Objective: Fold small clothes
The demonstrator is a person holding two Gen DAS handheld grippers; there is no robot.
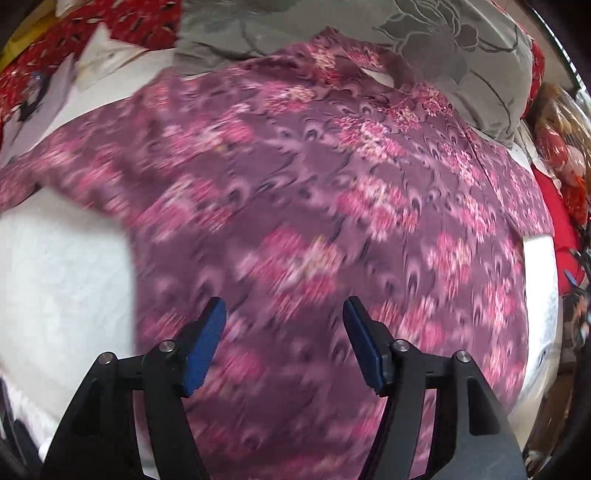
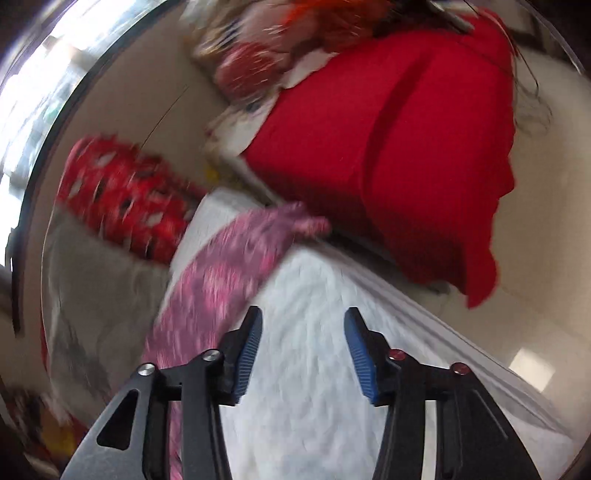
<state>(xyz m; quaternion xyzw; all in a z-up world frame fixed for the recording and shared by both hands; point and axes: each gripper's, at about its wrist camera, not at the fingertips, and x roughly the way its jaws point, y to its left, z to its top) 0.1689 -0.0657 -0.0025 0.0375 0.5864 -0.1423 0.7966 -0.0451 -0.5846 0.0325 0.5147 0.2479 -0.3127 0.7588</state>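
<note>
A purple garment with a pink flower print (image 1: 295, 192) lies spread flat on a white bed sheet (image 1: 62, 280), its neckline at the far side. My left gripper (image 1: 284, 314) hovers over the garment's near part, open and empty. In the right wrist view a sleeve or edge of the same garment (image 2: 229, 273) lies on the white sheet (image 2: 317, 369) to the left of my right gripper (image 2: 303, 325), which is open and empty above bare sheet. Both views are blurred.
A grey flowered pillow (image 1: 424, 40) lies beyond the neckline. Red patterned cloth (image 1: 122, 29) lies at the far left. A red cloth (image 2: 399, 140) hangs past the bed's edge, and more red patterned fabric (image 2: 122, 195) sits beside a grey pillow (image 2: 103, 302).
</note>
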